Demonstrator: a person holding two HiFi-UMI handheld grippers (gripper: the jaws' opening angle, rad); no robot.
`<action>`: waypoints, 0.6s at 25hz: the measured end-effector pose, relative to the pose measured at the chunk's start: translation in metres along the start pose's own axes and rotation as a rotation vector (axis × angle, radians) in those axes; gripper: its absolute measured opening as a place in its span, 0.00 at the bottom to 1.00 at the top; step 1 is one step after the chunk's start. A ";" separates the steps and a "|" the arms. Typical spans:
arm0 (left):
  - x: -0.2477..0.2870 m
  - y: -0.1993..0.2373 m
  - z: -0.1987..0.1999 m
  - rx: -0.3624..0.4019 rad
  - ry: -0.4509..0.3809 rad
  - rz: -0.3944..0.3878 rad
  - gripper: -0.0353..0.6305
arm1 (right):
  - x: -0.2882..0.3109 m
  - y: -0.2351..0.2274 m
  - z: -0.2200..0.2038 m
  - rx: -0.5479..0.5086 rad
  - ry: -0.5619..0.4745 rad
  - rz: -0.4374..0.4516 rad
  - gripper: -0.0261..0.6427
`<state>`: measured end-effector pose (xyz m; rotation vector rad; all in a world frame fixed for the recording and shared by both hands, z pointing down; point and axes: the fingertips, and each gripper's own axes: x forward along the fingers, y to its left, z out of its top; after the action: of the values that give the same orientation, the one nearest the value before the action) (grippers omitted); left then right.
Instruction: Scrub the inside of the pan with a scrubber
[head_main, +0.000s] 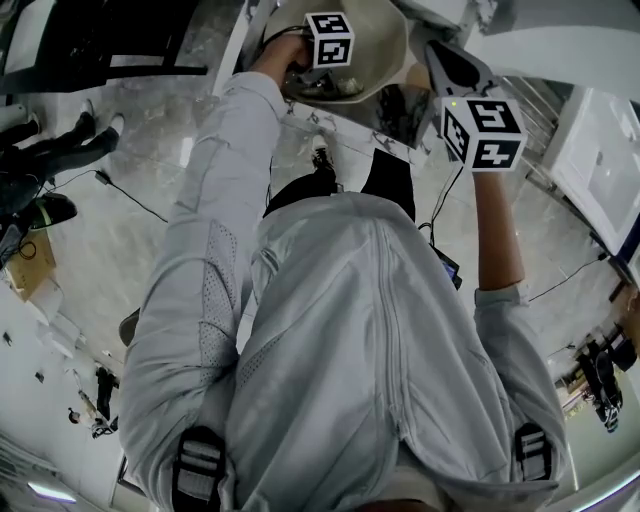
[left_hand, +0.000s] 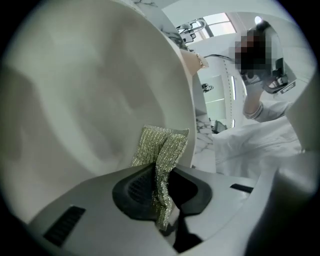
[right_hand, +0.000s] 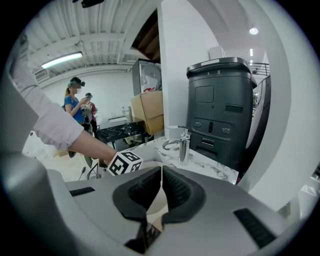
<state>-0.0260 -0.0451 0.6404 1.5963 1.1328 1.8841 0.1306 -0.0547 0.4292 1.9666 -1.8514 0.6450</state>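
scrubbing is judged in hand: the scrubber (left_hand: 161, 146) is pinched in the left gripper (left_hand: 162, 186) against the inner wall of the pan (left_hand: 90, 90), which is held up at 12 o'clock in the head view with its thin edge clamped by the right gripper (right_hand: 161, 190); firm sweeping strokes are called for next

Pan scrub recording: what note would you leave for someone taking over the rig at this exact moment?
Left tongs: shut on the glittery gold-silver mesh scrubber, which lies against the inside wall of the cream-coloured pan.
Right tongs: shut on the pan's thin edge, steadying it.
Done: scrubber gripped and inside the pan.
Left: scrub round the whole inside. How much is already clean cannot be told.
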 end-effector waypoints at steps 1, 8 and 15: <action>-0.002 -0.006 0.003 0.008 -0.021 -0.028 0.15 | -0.003 -0.001 0.000 0.008 -0.005 -0.008 0.09; -0.017 -0.032 -0.003 0.046 -0.036 -0.124 0.15 | -0.010 0.001 -0.001 0.035 -0.011 -0.033 0.09; -0.017 -0.005 -0.035 -0.025 0.121 -0.027 0.15 | -0.003 0.005 -0.002 0.036 -0.005 -0.041 0.09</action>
<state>-0.0559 -0.0661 0.6262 1.4632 1.1692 1.9928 0.1259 -0.0513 0.4286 2.0249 -1.8096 0.6670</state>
